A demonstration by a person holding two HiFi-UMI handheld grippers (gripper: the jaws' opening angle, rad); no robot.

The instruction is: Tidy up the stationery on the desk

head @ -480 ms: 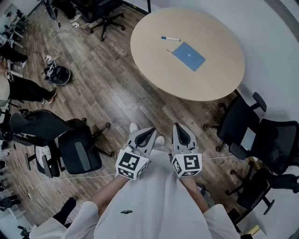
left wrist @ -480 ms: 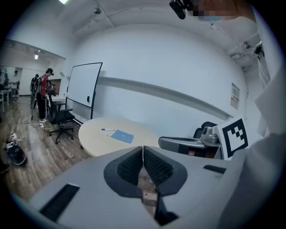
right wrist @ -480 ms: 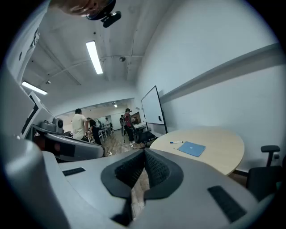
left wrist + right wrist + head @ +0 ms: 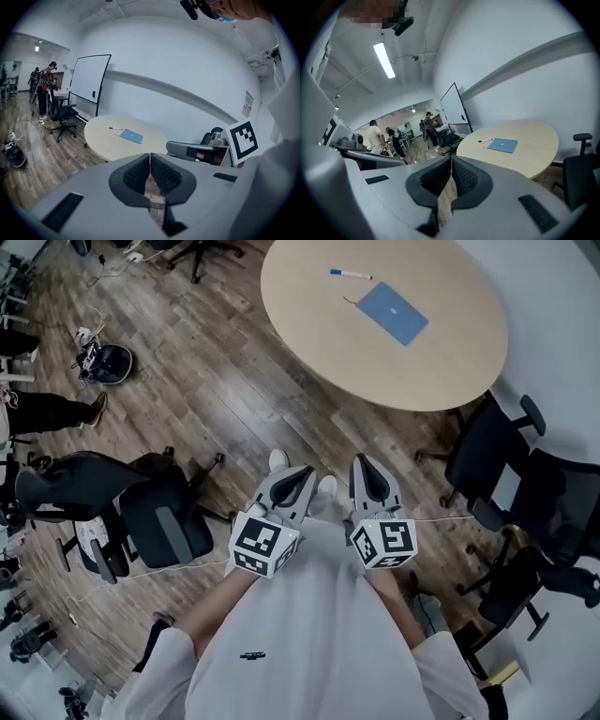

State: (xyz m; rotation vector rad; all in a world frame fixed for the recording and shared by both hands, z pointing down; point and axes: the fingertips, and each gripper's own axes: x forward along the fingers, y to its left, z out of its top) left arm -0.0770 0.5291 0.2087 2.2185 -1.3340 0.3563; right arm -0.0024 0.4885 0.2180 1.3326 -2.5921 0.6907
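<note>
A round light-wood table [image 4: 328,334] stands ahead of me. On it lie a blue notebook [image 4: 393,313] and, just behind it, a white marker with a blue cap [image 4: 350,275]. The same notebook [image 4: 131,136] and marker [image 4: 115,128] show small in the left gripper view, and the notebook [image 4: 503,145] and marker [image 4: 484,140] in the right gripper view. My left gripper [image 4: 305,472] and right gripper [image 4: 361,464] are held close to my body, far short of the table. Both are shut, pads together, holding nothing.
Black office chairs stand at the right of the table [image 4: 497,465] and at my left [image 4: 155,526]. A cable runs over the wood floor [image 4: 178,570]. A whiteboard [image 4: 89,77] stands by the far wall. Several people [image 4: 375,136] stand in the room behind.
The head view has shifted, so the table, notebook and marker sit higher and further right in the picture. Both grippers stay shut and close to my body.
</note>
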